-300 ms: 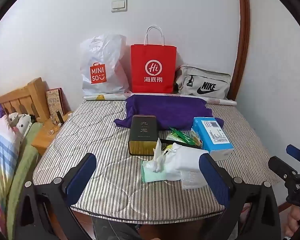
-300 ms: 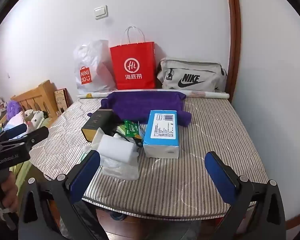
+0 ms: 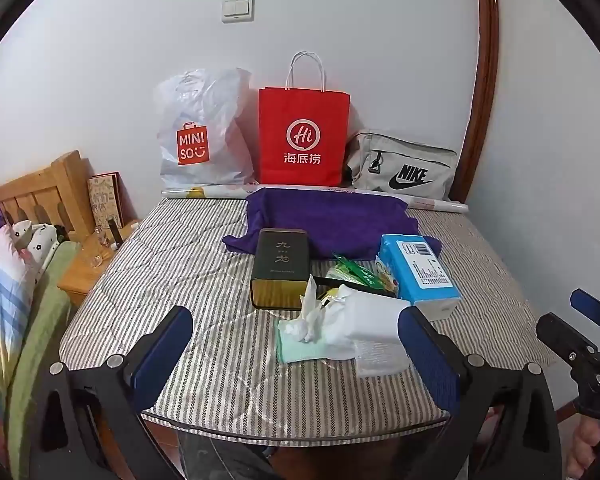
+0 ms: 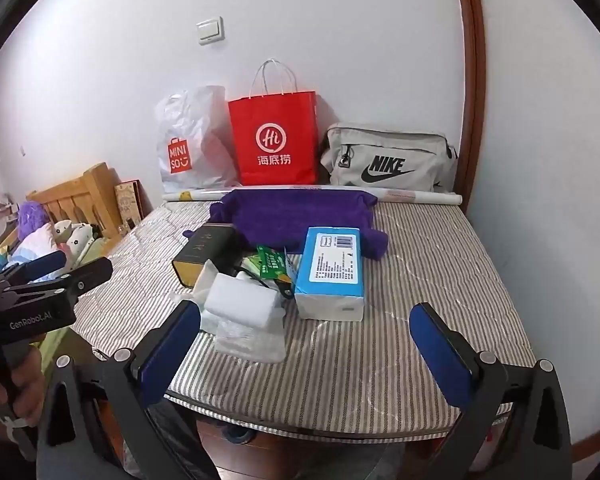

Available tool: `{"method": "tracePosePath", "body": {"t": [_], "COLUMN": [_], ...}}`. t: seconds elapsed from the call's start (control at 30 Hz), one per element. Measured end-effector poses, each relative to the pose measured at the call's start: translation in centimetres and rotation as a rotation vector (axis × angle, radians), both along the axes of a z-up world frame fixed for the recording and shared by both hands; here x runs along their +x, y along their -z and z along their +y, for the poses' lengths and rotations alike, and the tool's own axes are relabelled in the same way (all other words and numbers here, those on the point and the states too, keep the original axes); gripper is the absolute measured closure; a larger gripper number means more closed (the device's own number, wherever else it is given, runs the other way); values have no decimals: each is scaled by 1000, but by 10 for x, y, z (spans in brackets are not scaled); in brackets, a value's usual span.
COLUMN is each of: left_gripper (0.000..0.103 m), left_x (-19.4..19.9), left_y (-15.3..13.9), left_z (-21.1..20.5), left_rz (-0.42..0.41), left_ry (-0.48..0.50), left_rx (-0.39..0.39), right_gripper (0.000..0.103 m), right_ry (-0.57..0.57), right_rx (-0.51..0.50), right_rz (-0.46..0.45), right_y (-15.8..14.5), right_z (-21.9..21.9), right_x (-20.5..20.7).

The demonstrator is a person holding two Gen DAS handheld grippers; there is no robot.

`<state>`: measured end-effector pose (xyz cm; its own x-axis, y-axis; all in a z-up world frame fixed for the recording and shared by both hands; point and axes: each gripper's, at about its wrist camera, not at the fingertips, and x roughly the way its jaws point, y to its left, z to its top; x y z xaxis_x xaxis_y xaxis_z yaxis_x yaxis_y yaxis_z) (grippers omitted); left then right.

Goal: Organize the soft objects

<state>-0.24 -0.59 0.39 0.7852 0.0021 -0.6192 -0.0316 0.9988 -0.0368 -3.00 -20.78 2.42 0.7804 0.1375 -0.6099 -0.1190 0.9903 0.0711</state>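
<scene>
**A:** Which way did the soft things lie from the claws?

**B:** Ahead of both. From the left gripper (image 3: 296, 350), whose blue-padded jaws stood fully apart with nothing between them, the crumpled white tissue wad (image 3: 310, 316) on its pale green sheet (image 3: 300, 350) sat at about twelve o'clock, just beyond the fingertips. The squashy white plastic-wrapped tissue pack (image 3: 370, 320) lay at one o'clock, close to the right-hand pad.

**A:** And the right gripper?

**B:** The right gripper (image 4: 306, 340) was spread just as wide and equally empty. That same white pack (image 4: 244, 304) sat at eleven o'clock by its left pad; the blue-and-white rectangular tissue packet (image 4: 330, 270) lay near twelve, its long axis running away from the claw toward the wall.

**A:** Which hand was nearer?

**B:** I judged the left nearer the wad and green sheet, the right nearer the blue packet. The white pack lay between them.

**A:** Materials?

**B:** The wad looked thin and ragged; the packs looked yielding under glossy film. The dark rectangular tin with gold trim (image 3: 282, 270) was rigid, so probably not a target. Behind it the rumpled purple plush cloth (image 3: 332, 220) spread flat, its long axis crosswise, well beyond either claw. Everything rested on the grey striped quilted mattress (image 3: 160, 280).
</scene>
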Motion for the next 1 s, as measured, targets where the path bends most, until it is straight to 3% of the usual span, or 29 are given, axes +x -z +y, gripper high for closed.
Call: {"method": "tracePosePath", "body": {"t": [1.0], "left_gripper": [0], "left_x": [-7], "left_y": [-12], "left_z": [0], "left_rz": [-17], "left_ry": [7], "left_rx": [2], "right_gripper": [0], "right_ry": [-27], "right_rx": [-27], "right_rz": [-33], "right_y": [1], "right_z": [14], "right_x": [-12]}}
